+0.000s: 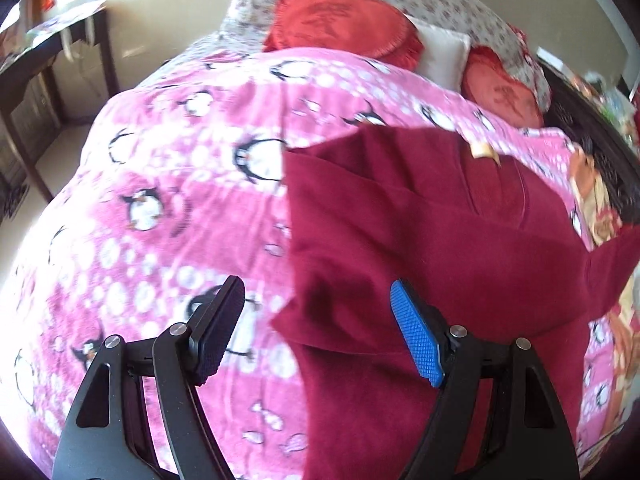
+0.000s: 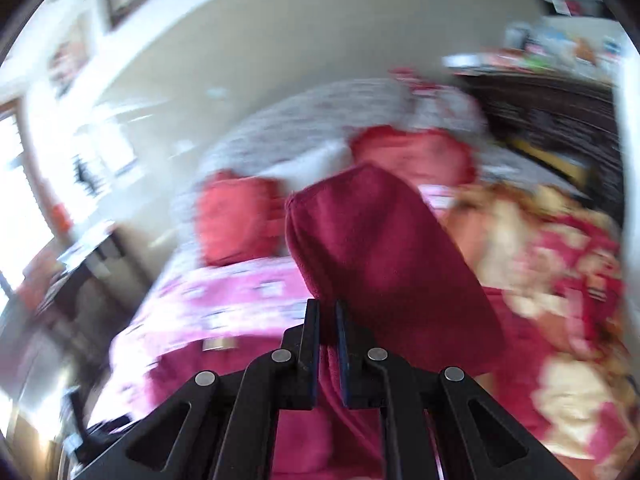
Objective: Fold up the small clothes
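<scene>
One dark red garment (image 1: 420, 232) lies spread on the pink penguin blanket (image 1: 168, 184) over the bed, right under the left tongs (image 1: 320, 332), which hang released above its near edge. The right tongs (image 2: 327, 344) are clenched on a fold of the same cloth (image 2: 380, 248), which rises ahead of them, lifted off the bed. Beyond both, two red cushions (image 1: 340, 24) rest against a floral pillow (image 1: 440, 0).
</scene>
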`<state>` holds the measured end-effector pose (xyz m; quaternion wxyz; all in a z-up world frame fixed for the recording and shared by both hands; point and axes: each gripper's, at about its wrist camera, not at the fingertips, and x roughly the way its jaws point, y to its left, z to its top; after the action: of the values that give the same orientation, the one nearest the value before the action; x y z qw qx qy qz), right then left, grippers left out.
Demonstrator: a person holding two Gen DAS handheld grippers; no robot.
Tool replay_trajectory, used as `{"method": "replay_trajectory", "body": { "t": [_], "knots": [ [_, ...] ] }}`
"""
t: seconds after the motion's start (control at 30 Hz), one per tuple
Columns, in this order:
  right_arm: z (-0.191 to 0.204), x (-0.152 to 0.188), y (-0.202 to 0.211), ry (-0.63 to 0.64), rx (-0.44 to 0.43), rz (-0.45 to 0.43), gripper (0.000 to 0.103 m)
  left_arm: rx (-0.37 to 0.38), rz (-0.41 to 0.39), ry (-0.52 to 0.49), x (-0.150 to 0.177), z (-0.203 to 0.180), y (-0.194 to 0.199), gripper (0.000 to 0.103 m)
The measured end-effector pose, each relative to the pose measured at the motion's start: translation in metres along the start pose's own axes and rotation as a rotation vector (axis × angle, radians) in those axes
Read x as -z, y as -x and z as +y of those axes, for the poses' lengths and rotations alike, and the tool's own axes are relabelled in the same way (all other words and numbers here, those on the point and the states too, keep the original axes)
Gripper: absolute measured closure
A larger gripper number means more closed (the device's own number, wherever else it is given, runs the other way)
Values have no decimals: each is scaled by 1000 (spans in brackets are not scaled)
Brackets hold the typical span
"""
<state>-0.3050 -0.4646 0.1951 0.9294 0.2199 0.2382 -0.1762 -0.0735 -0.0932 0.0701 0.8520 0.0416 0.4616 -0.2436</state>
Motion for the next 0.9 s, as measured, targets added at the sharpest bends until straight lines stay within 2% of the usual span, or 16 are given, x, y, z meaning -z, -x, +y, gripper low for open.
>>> {"method": "replay_trajectory", "body": {
  "t": [0.1, 0.2, 0.27, 0.33, 0.4, 0.47, 0.5, 0.53, 0.57, 0.67, 0.77, 0.9],
  "knots": [
    [69, 16, -20, 94, -153, 64, 96, -4, -12, 27, 0, 12, 8, 27],
    [127, 51, -53, 181, -279, 173, 96, -9, -15, 48, 1, 20, 11, 27],
    [160, 83, -81, 264, -288, 236, 96, -6, -1, 65, 1, 23, 9, 27],
    [176, 114, -113, 292, -304, 313, 96, 11, 12, 85, 1, 25, 9, 27],
    [182, 148, -148, 256, -292, 458, 92, 38, 13, 91, -1, 22, 9, 27],
    [175, 168, -162, 202, -289, 538, 86, 57, 1, 77, -1, 18, 12, 27],
    [170, 172, -159, 196, -287, 534, 81, 67, -7, 65, -2, 15, 12, 27],
    [167, 173, -154, 200, -284, 524, 65, 77, -11, 53, -3, 11, 12, 27],
    [164, 172, -145, 200, -284, 509, 54, 87, -12, 39, -3, 6, 10, 27],
    [139, 157, -123, 162, -295, 449, 53, 122, 3, 9, -4, -11, 3, 27],
    [116, 151, -108, 121, -263, 441, 53, 146, 34, 3, -3, -24, -5, 27],
    [98, 145, -97, 73, -272, 423, 53, 171, 42, 6, -6, -39, -15, 27]
  ]
}}
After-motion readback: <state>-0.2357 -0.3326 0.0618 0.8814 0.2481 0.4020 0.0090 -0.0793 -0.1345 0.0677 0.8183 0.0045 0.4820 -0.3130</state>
